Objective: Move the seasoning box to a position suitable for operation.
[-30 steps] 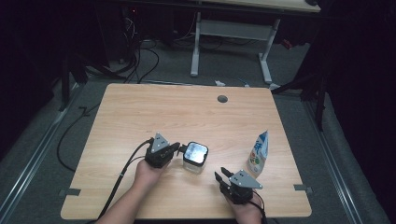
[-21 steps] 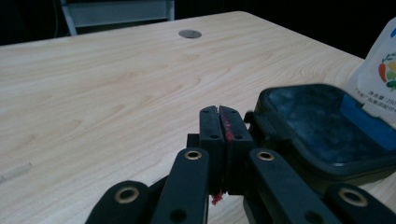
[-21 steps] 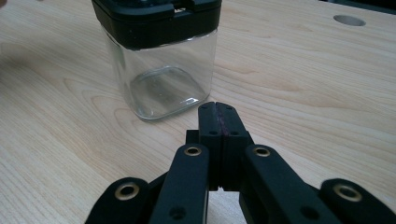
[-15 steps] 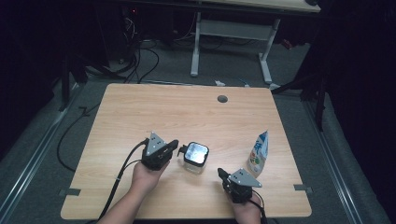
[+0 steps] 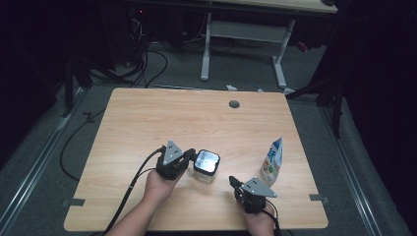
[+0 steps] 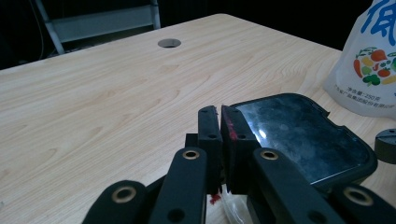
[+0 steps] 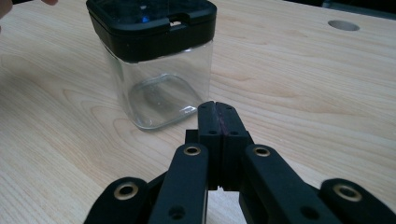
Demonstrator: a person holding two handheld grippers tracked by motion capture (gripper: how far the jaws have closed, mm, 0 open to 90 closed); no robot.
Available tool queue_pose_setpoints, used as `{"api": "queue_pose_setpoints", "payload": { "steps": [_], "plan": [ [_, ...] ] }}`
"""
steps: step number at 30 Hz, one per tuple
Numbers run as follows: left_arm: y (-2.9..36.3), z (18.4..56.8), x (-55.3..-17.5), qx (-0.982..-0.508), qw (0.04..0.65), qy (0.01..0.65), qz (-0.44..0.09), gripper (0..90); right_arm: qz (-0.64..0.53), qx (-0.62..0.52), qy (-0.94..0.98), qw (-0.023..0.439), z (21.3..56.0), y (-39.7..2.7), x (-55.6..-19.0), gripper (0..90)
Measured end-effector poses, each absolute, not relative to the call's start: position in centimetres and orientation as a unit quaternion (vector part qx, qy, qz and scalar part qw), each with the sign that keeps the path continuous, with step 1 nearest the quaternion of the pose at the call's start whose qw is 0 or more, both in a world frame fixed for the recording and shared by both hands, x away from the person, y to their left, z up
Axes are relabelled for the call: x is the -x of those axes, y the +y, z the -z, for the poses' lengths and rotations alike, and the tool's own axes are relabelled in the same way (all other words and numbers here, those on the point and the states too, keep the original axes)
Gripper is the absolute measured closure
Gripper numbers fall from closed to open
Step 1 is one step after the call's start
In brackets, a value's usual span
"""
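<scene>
A clear square jar with a black lid (image 5: 206,162) stands on the wooden table (image 5: 196,123), near its front. In the high view my left gripper (image 5: 189,156) lies just left of the jar, pointing at it. In the left gripper view its jaws (image 6: 219,116) are shut with nothing between them, their tips right beside the edge of the lid (image 6: 303,135). My right gripper (image 5: 233,181) rests low on the table, right of the jar and nearer the front. Its shut, empty jaws (image 7: 217,109) point at the jar (image 7: 154,70) and stand a little short of its base.
A white printed pouch (image 5: 273,162) stands upright at the right, close behind my right gripper, and shows large in the left gripper view (image 6: 369,60). A round cable hole (image 5: 234,104) lies at the far side of the table. A black cable (image 5: 133,182) trails from the left gripper.
The right gripper's jaws have come together since a second ago. The left gripper has shifted slightly beside the jar. Jar and pouch have stayed put.
</scene>
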State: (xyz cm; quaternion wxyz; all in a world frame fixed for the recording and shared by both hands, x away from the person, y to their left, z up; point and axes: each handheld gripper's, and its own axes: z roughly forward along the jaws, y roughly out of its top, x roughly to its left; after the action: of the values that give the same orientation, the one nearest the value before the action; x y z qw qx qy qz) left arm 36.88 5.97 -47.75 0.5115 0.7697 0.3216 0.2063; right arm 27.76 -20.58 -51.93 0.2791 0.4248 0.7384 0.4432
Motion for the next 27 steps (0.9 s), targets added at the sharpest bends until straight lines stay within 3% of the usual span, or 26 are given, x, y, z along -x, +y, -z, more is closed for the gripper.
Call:
{"api": "queue_pose_setpoints", "payload": {
  "steps": [27],
  "plan": [
    [6.0, 48.2, -36.6, -0.76, 0.519, 0.326, -0.218, 90.0, -0.461, -0.4, 0.736, 0.291, 49.9, -18.0, -30.4, 89.8]
  ]
}}
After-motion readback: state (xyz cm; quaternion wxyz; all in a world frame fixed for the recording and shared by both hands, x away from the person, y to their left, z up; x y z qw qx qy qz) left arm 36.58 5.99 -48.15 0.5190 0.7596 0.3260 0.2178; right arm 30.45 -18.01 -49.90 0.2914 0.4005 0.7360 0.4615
